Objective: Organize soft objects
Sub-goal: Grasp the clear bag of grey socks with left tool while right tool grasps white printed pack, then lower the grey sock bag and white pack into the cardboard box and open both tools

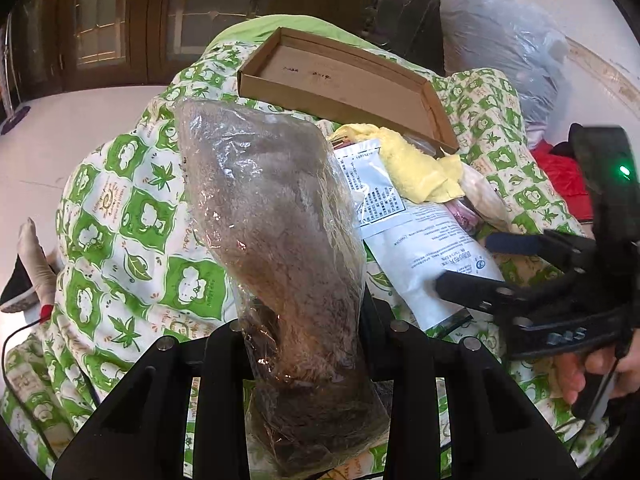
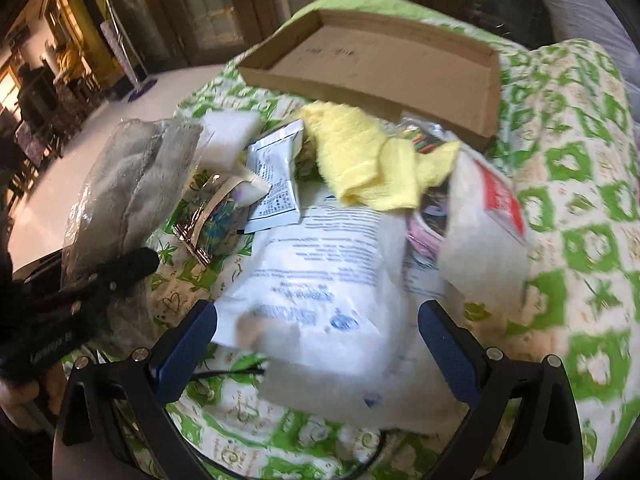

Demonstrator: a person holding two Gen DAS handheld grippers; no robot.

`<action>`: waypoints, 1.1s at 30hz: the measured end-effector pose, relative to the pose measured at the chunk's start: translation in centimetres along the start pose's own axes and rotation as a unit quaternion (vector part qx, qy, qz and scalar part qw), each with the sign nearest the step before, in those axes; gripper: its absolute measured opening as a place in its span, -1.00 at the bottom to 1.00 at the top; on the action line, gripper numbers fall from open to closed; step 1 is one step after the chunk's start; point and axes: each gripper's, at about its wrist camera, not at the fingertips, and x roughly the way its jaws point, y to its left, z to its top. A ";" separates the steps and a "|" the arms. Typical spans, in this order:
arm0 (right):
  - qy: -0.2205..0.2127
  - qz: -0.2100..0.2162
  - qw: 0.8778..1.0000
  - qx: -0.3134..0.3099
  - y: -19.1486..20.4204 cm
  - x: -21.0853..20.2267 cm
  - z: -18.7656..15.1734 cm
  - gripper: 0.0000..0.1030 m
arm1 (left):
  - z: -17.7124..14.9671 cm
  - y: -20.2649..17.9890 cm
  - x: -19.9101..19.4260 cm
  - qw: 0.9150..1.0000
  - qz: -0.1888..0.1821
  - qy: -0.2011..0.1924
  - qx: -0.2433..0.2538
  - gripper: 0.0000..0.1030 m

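My left gripper [image 1: 308,332] is shut on a clear plastic bag of grey-brown plush fabric [image 1: 276,216] and holds it up above the green-patterned quilt [image 1: 120,220]. The same bag [image 2: 120,184] and left gripper [image 2: 132,264] show at the left of the right wrist view. My right gripper [image 2: 316,332] is open, its blue pads either side of a big white printed pouch [image 2: 320,280] lying on the quilt; it also shows in the left wrist view [image 1: 464,264]. An empty shallow cardboard box [image 1: 344,80] [image 2: 384,64] sits behind the pile.
The pile holds a yellow cloth [image 2: 372,160], a small printed sachet [image 2: 276,176], a white pad [image 2: 232,136], a red-labelled packet [image 2: 488,224] and a shiny wrapped item [image 2: 208,220]. A clear plastic bag [image 1: 504,48] lies far right. White floor [image 1: 48,140] lies left.
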 end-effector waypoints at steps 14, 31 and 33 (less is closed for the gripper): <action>0.022 -0.007 1.000 0.005 -1.0 2.8 1.8 0.12 | -0.1 0.1 0.4 1.000 -0.002 0.007 -0.004 -0.40; -0.031 0.071 0.996 0.054 -4.2 -6.4 0.6 0.07 | 2.3 -1.4 -1.4 1.000 -0.029 -0.006 -0.002 -0.40; -0.038 0.060 0.996 0.057 -5.0 -6.7 0.6 0.07 | 3.0 -2.0 -1.6 0.999 -0.032 -0.009 0.006 -0.40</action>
